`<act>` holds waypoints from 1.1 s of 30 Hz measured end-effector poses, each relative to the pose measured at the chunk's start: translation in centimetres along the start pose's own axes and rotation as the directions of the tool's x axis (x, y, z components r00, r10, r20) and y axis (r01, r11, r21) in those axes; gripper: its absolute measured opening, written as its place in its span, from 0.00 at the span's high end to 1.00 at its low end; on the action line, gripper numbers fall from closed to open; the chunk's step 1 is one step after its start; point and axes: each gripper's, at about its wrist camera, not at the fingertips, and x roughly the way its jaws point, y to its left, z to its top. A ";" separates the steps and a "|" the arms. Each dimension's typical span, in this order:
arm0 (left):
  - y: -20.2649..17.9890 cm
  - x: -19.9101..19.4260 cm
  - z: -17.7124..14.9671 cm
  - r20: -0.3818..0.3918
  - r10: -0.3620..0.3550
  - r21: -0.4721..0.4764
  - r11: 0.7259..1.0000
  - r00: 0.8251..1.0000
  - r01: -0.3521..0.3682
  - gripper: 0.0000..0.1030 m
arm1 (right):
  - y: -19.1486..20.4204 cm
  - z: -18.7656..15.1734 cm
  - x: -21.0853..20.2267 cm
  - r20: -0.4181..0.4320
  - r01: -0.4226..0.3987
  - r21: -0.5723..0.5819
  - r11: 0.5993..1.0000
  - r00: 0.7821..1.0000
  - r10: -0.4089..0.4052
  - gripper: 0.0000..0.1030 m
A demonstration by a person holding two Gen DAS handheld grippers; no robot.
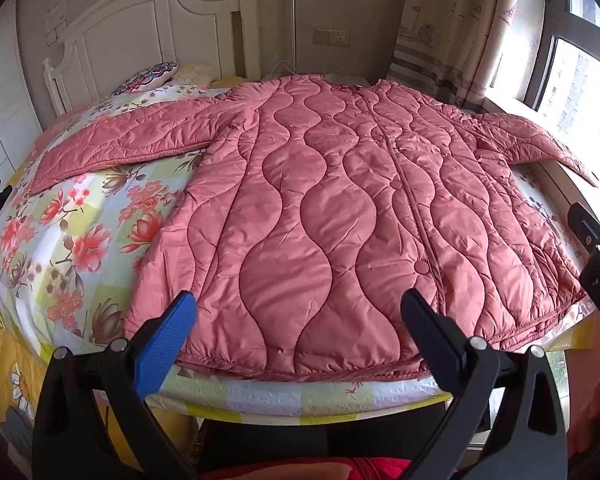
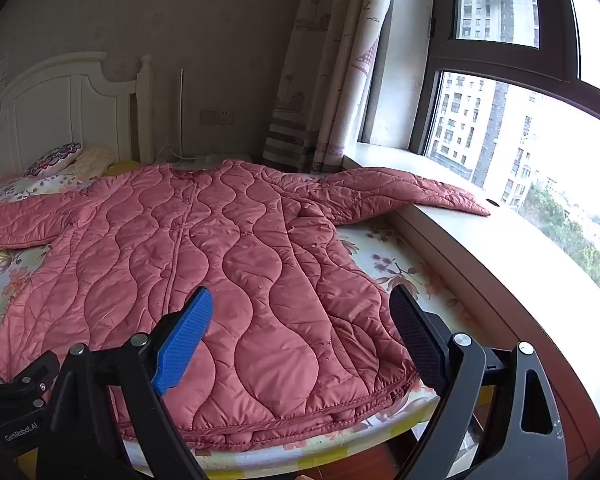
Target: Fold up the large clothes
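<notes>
A large pink quilted jacket (image 1: 332,208) lies spread flat, front up, on the floral bed sheet (image 1: 80,240), sleeves stretched out to both sides. It also shows in the right wrist view (image 2: 228,264), where its right sleeve (image 2: 412,192) rests on the window sill. My left gripper (image 1: 298,308) is open and empty, held above the jacket's hem near the bed's foot. My right gripper (image 2: 300,308) is open and empty, above the hem's right part. The right gripper's body shows at the left wrist view's right edge (image 1: 596,248).
A white headboard (image 1: 152,28) and pillows (image 1: 152,78) stand at the far end. A window sill (image 2: 500,248), window and curtain (image 2: 328,80) run along the right side. A yellow floral cover (image 1: 8,368) hangs at the bed's left foot.
</notes>
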 end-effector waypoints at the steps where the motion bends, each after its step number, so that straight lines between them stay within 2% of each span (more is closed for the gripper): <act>1: 0.0 0.0 0.0 0.000 0.000 0.000 1.000 1.000 0.000 0.02 | 0.0 0.0 0.0 0.000 -0.002 -0.001 1.000 1.000 0.002 0.16; 20: -1.1 0.1 -0.1 0.001 -0.001 0.002 1.000 1.000 0.001 0.02 | 0.1 -0.1 0.1 -0.006 0.005 -0.002 1.000 1.000 -0.005 0.16; 21: -0.9 0.3 -0.2 -0.014 0.026 0.011 1.000 1.000 -0.026 0.02 | 0.1 -0.1 0.1 -0.008 0.005 -0.003 1.000 1.000 -0.005 0.16; 22: -1.0 0.1 -0.1 0.000 -0.002 0.003 1.000 1.000 0.002 0.02 | 0.1 -0.1 0.1 -0.010 0.005 -0.004 1.000 1.000 -0.005 0.16; 33: -1.0 0.1 -0.1 0.000 -0.002 0.003 1.000 1.000 0.002 0.02 | 0.2 -0.1 0.1 -0.011 0.007 -0.003 1.000 1.000 -0.007 0.16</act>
